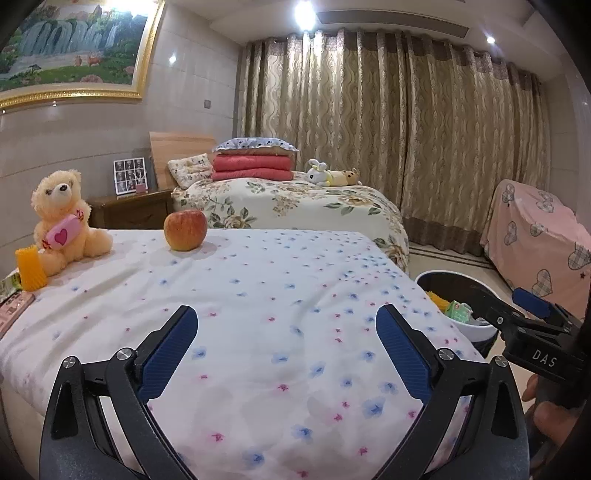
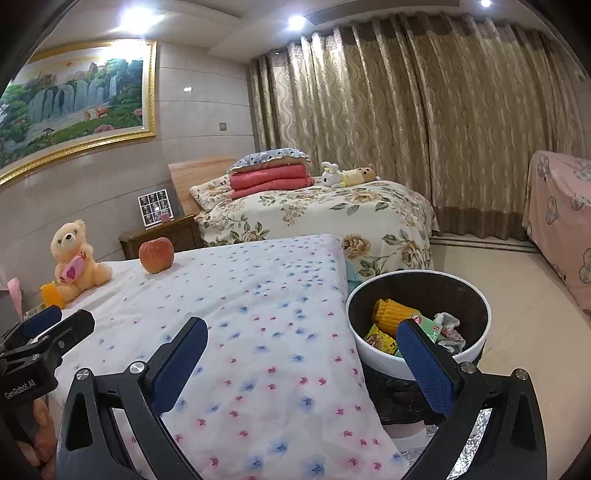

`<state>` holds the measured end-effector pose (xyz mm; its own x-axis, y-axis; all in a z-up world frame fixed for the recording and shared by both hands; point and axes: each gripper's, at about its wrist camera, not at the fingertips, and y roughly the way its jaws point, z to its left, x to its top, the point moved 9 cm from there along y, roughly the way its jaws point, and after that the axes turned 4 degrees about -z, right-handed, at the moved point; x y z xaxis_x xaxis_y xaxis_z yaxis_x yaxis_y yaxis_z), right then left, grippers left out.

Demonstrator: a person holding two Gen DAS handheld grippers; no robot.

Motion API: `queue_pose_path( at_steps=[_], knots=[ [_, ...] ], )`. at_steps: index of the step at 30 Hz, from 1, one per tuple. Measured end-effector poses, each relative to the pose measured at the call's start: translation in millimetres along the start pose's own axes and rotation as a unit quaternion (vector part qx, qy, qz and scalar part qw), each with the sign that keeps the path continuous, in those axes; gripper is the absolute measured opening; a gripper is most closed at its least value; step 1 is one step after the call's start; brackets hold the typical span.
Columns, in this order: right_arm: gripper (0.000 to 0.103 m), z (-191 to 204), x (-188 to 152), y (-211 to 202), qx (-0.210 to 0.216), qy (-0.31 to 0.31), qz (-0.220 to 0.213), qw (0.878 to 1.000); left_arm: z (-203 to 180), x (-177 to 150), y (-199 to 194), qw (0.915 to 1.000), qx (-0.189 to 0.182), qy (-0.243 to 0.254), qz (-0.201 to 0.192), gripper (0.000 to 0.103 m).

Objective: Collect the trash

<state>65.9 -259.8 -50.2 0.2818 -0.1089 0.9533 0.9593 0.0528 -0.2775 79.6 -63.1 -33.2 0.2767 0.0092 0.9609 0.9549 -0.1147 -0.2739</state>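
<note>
Trash (image 2: pixel 391 317) is lying in the white-rimmed bin (image 2: pixel 476 354) on the floor, just beside the bed's right edge. From the left, a teddy bear (image 1: pixel 61 218) and an apple (image 1: pixel 184 229) are sitting on the flowered bedspread (image 1: pixel 258 314). The left hand-held gripper (image 1: pixel 286 350) and right hand-held gripper (image 2: pixel 303 365) are hovering with jaws spread wide, both gripping nothing.

Bright ceiling spotlights (image 1: pixel 305 14) flare; sharp focus; strong fisheye bending, dark corners.
</note>
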Motion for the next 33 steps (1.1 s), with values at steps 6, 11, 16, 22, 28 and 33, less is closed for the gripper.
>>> queue_pose_path(
  at_steps=[6, 11, 16, 22, 28, 33],
  knots=[
    [0.103, 6.0, -2.8, 4.1, 0.003, -0.008, 0.005, 1.000, 4.4, -0.8, 2.0, 0.9999, 0.012, 0.001, 0.001, 0.101],
    [0.103, 6.9, -4.3, 4.1, 0.005, -0.007, 0.006, 1.000, 8.2, -3.9, 2.2, 0.9998, 0.021, -0.002, 0.005, 0.101],
    [0.103, 7.4, -5.1, 4.0, 0.005, -0.007, 0.007, 1.000, 10.9, -4.9, 1.3, 0.9996, 0.026, -0.003, 0.007, 0.101],
    [0.103, 10.2, -6.0, 2.3, 0.009, -0.007, 0.006, 1.000, 11.6, -3.3, 0.5, 0.9996, 0.028, -0.004, 0.007, 0.101],
    [0.103, 11.1, -6.4, 1.9, 0.008, -0.007, 0.007, 1.000, 12.0, -3.6, -0.6, 0.9995, 0.029, -0.005, 0.009, 0.101],
    [0.103, 11.0, -6.6, 1.9, 0.010, -0.004, 0.007, 1.000, 12.1, -2.0, -2.6, 0.9995, 0.032, -0.002, 0.004, 0.101]
  ],
)
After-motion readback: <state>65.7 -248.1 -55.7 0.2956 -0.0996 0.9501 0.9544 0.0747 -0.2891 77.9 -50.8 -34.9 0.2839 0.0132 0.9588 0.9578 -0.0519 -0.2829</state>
